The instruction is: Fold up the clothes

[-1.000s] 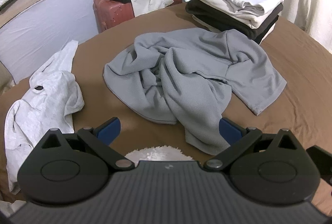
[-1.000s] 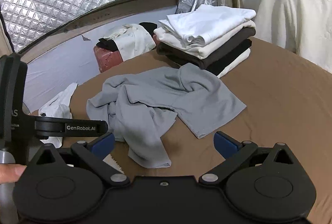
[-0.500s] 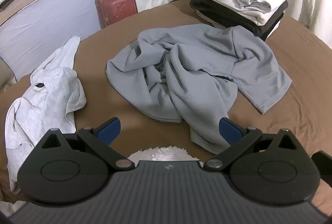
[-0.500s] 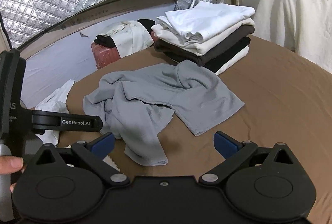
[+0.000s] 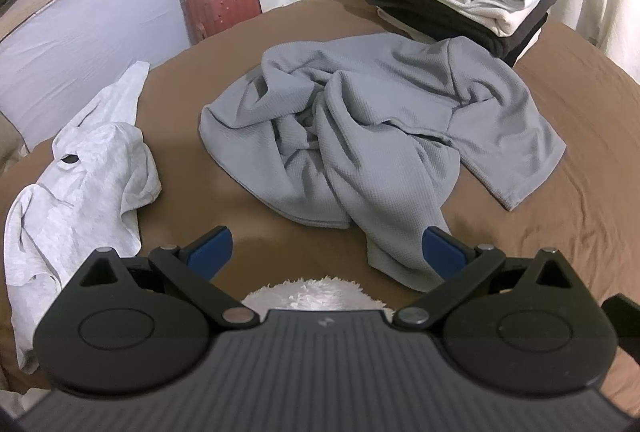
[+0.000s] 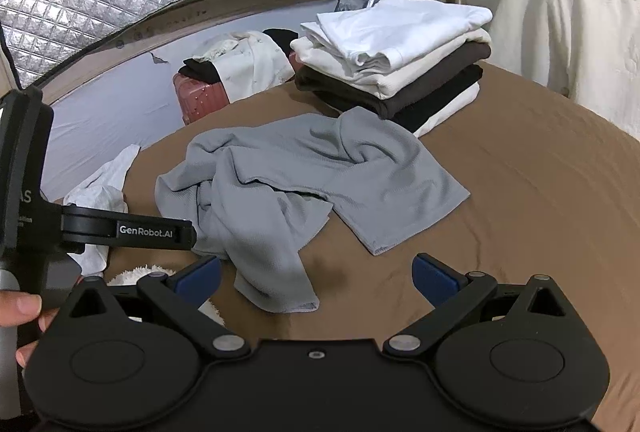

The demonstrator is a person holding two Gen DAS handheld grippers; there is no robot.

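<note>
**Both grippers poised over the crumpled grey shirt**

The left gripper (image 5: 326, 252) has its blue pads spread wide and holds nothing; the near hanging tail of the grey shirt (image 5: 376, 136) lies just ahead of its right pad. The right gripper (image 6: 316, 278) is likewise spread and empty, with that same tail just ahead of its left pad.

The step in hand looks like the first pick: the shirt is bunched and twisted, so it must be opened flat before any fold. A good way is probably to take one layer only at two matching points, hem corners or shoulders, and lift and draw them apart so the knot in the middle falls loose. Pinching the thick central wad would likely drag the whole bundle.

Both grippers hover low over the brown bed (image 6: 520, 192), tilted forward and down, side by side. Farther out, left of the shirt, lies a pale grey garment (image 5: 80, 188); beyond it, to the right, stands the stack of folded clothes (image 6: 396, 64).
</note>
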